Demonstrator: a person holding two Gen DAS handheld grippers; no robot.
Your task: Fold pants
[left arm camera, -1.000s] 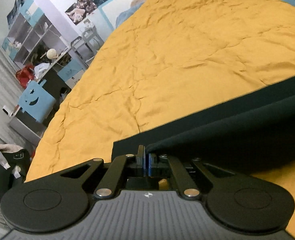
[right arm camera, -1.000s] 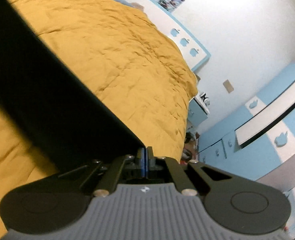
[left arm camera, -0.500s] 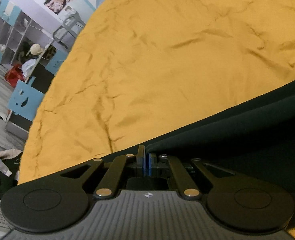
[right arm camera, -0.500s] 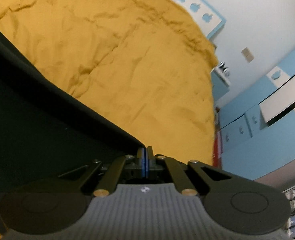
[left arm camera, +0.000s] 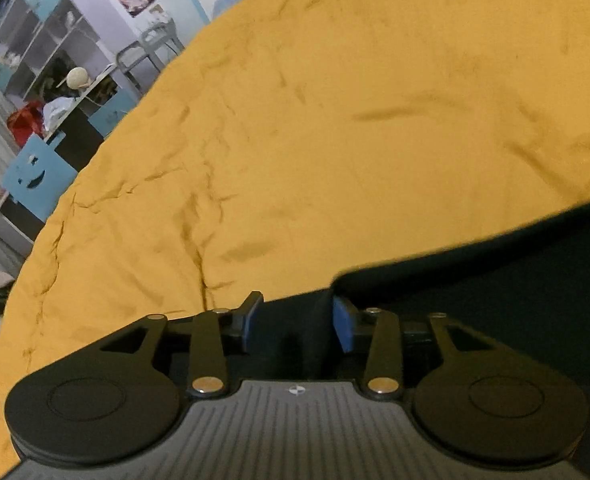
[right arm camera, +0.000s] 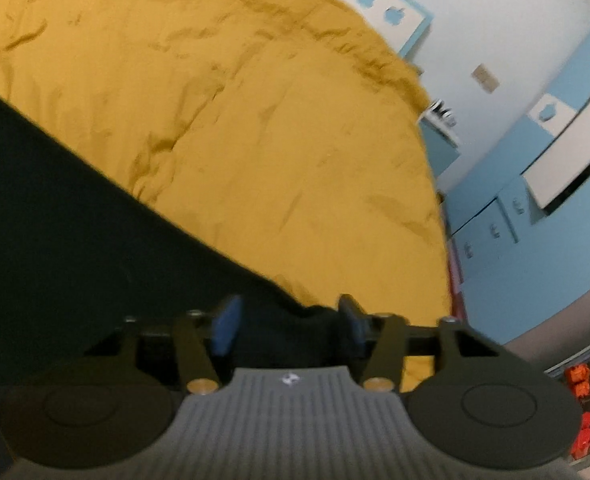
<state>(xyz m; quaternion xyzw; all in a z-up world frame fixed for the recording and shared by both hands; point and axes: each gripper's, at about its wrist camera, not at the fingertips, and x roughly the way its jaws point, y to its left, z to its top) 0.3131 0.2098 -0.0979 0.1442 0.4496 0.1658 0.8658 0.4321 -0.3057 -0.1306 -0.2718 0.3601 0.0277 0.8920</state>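
The dark pants [left arm camera: 495, 280] lie on the mustard-yellow bedspread [left arm camera: 335, 120], filling the lower right of the left wrist view. In the right wrist view the pants [right arm camera: 75, 220] fill the lower left on the same bedspread [right arm camera: 235, 100]. My left gripper [left arm camera: 297, 322] is open, with the pants' edge lying between and under its blue pads [left arm camera: 343, 326]. My right gripper [right arm camera: 289, 324] is open too, with a corner of the dark cloth between its blue pads [right arm camera: 225, 326].
Left of the bed stand a blue chair [left arm camera: 35, 172], a desk and grey shelves [left arm camera: 43, 64] with clutter. Right of the bed are blue cabinets [right arm camera: 515, 208], a white wall and a small bedside unit [right arm camera: 439, 124]. The bed's edge runs close to both grippers.
Both grippers were shut on the pants' edge and held it up; both have now opened and let the cloth go onto the bed. Both views are lower and closer to the bedspread.
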